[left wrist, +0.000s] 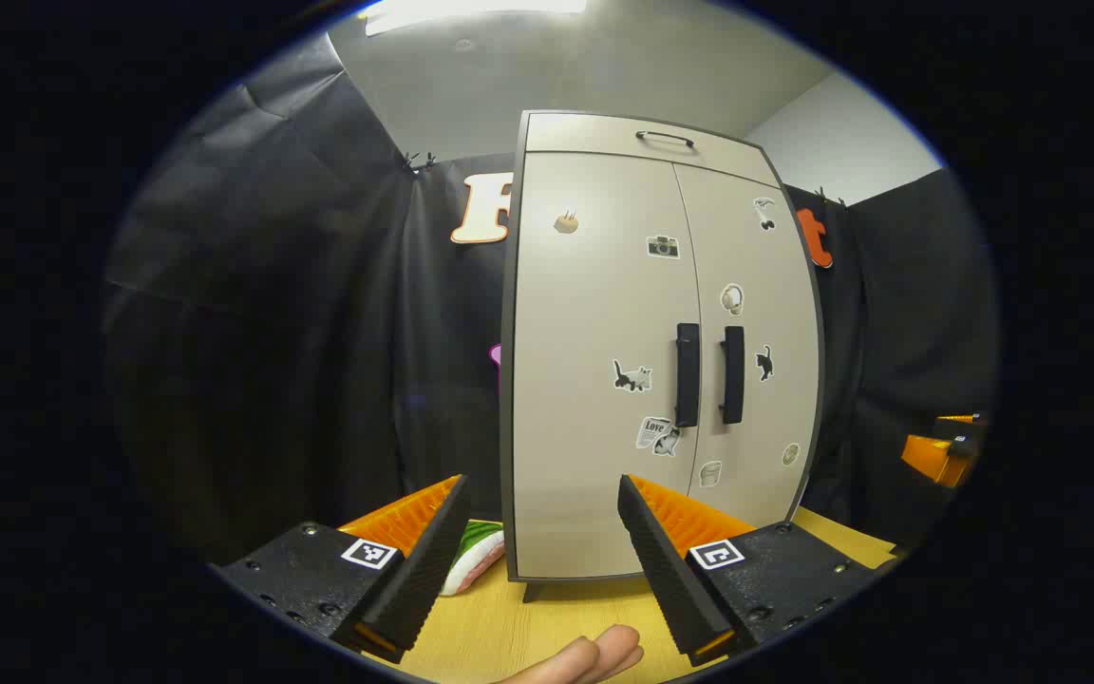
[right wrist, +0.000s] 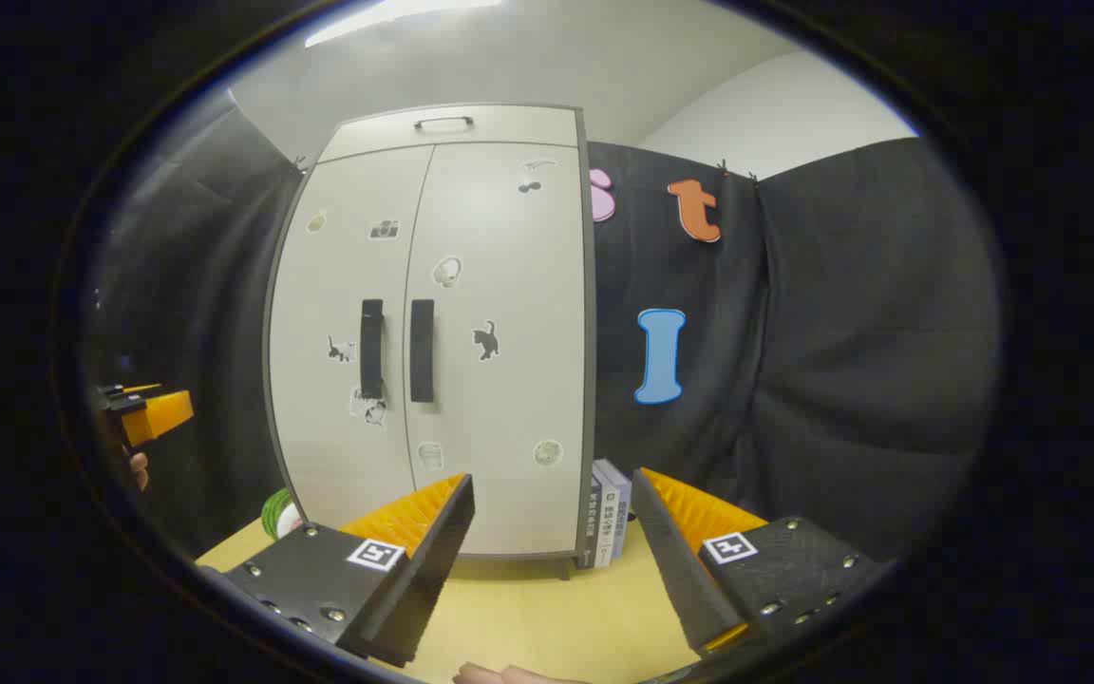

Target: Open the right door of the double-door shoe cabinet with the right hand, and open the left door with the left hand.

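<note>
Black cloth (right wrist: pixel 851 313) drapes the booth on both sides, creased, clipped at its top edge. Above it, a plain white wall (right wrist: pixel 775 109) and a grey ceiling (left wrist: pixel 604 66) with 1 bright light strip (left wrist: pixel 471 11). Light wood tabletop (right wrist: pixel 547 617) below. Several books (right wrist: pixel 607 513) stand upright at the cloth's foot.

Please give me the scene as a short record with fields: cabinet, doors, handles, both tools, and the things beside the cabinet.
cabinet: shoe cabinet, upright on the wooden table, stickers on its front
doors: left door and right door both closed
handles: left handle and right handle, black, vertical, side by side at the middle seam
left tool: open, empty, apart from the cabinet
right tool: open, empty, apart from the cabinet
beside cabinet: books on the right; green and white object on the left
</note>
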